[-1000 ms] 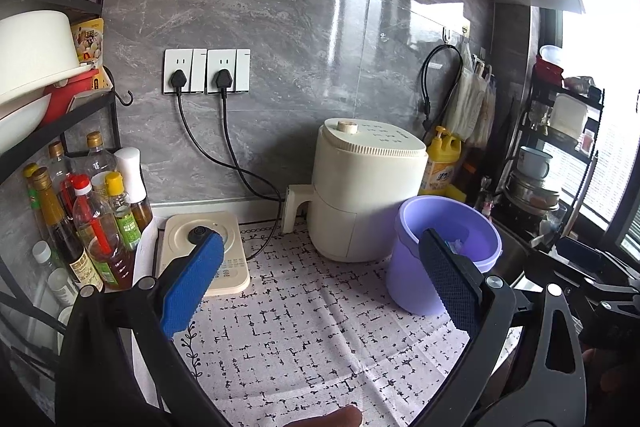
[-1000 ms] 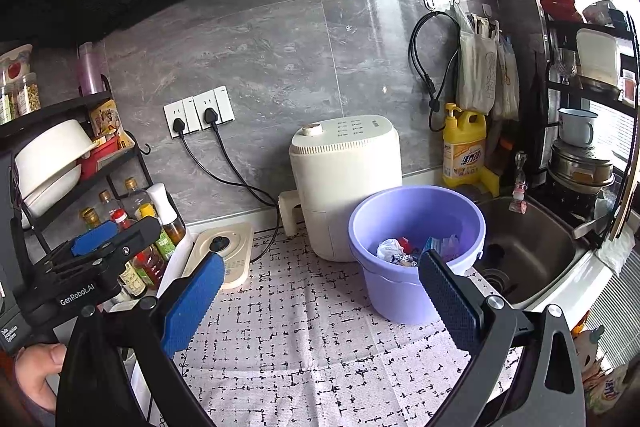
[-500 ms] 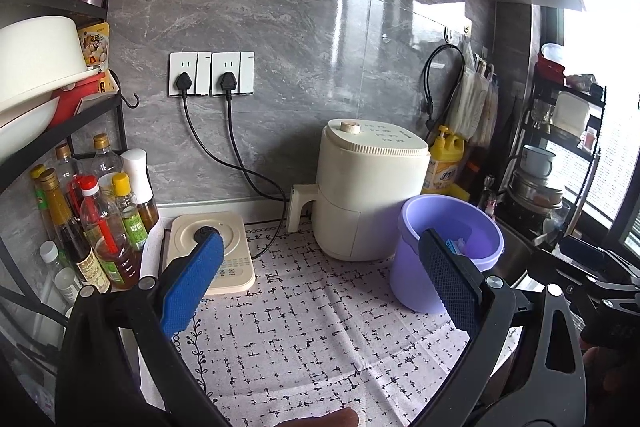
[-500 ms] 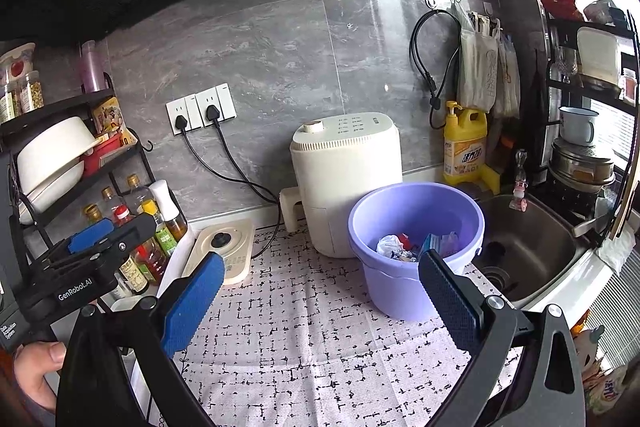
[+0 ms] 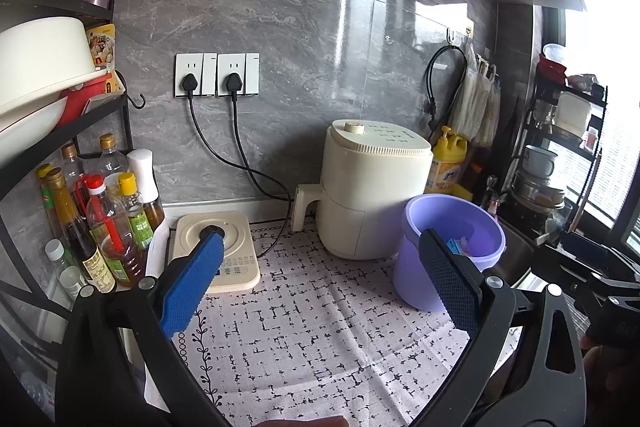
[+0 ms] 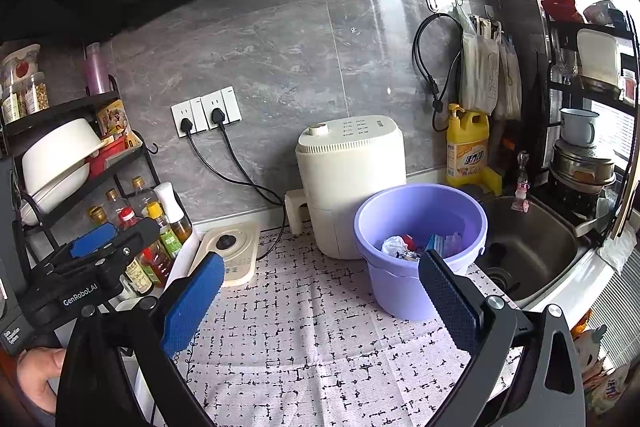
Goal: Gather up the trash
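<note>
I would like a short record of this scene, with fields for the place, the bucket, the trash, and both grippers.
place: kitchen counter with patterned mat, beside sink
bucket: purple bucket, upright on the mat, in front of air fryer
trash: crumpled wrappers inside the bucket
left gripper: open, empty, above the mat
right gripper: open, empty, above the mat
loose trash on mat: none visible

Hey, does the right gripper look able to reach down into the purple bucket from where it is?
Probably yes: the right gripper is open and empty, and the purple bucket stands open-topped ahead of it, nothing between.
</note>
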The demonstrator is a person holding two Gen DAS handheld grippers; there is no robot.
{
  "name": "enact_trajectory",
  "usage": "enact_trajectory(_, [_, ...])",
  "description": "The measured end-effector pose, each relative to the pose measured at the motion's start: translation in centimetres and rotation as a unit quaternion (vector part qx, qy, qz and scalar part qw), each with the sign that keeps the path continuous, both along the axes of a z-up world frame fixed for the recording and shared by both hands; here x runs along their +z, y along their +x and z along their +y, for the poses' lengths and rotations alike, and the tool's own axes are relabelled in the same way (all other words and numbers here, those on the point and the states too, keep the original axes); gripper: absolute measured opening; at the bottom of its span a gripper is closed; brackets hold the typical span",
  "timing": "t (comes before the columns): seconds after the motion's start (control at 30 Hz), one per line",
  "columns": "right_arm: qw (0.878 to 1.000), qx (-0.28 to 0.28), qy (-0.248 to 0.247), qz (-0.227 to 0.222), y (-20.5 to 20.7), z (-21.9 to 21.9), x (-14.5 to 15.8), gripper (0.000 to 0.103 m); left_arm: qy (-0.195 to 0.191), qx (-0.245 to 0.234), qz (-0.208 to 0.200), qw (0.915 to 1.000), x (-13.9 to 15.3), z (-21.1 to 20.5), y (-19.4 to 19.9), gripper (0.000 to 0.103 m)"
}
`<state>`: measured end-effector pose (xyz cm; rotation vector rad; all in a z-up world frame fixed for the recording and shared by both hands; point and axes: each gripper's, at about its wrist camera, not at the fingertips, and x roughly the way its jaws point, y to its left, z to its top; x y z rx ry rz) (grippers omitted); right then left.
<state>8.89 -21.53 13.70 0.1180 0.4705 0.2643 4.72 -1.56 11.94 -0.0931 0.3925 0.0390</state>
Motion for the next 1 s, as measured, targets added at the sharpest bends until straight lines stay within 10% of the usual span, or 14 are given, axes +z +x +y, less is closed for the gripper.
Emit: enact_trajectory(1.0, [1.0,0.003,-0.019,-0.001,-0.1,1.7,0.6,0.096,-0.012,0.008,-0.004,0.9999,-0.2,0.9,0.0,0.097])
